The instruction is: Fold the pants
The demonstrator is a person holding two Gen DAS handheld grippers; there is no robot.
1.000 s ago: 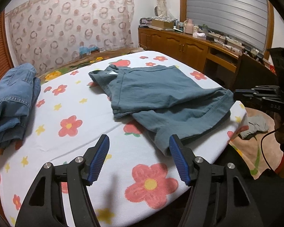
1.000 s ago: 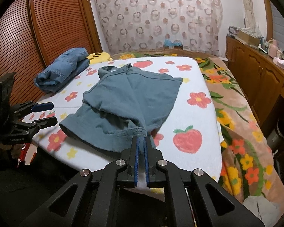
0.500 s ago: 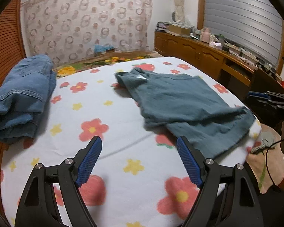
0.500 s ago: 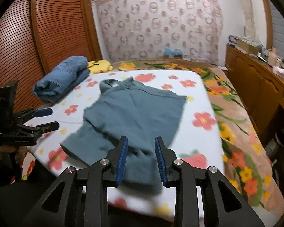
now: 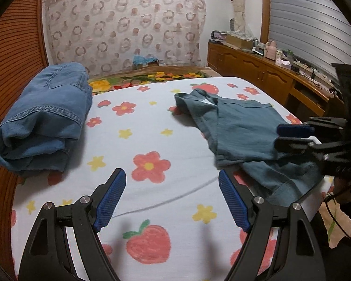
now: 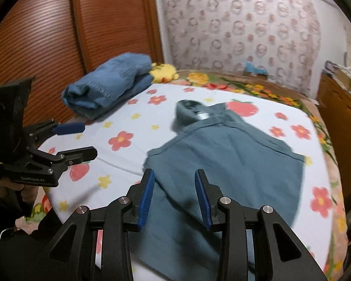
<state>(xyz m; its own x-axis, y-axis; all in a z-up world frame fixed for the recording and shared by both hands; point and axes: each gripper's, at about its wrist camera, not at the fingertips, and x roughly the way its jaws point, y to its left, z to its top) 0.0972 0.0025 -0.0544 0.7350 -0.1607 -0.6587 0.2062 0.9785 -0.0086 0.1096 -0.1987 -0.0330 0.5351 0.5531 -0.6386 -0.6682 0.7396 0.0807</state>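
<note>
A pair of teal-grey pants lies folded lengthwise on the flowered bed sheet, waistband at the far end. My right gripper hovers over the near hem. Its jaws are opening and the pads press on nothing, with the cloth lying below them. My left gripper stands wide open over bare sheet to the left of the pants, holding nothing.
A folded stack of blue jeans sits at the far left of the bed, with a yellow plush toy behind it. Wooden wardrobe doors stand on the left. A cluttered wooden cabinet runs along the right.
My right gripper has let go of the pants' hem and opened; the cloth now lies flat. The left gripper has opened wider and moved left over the sheet.
</note>
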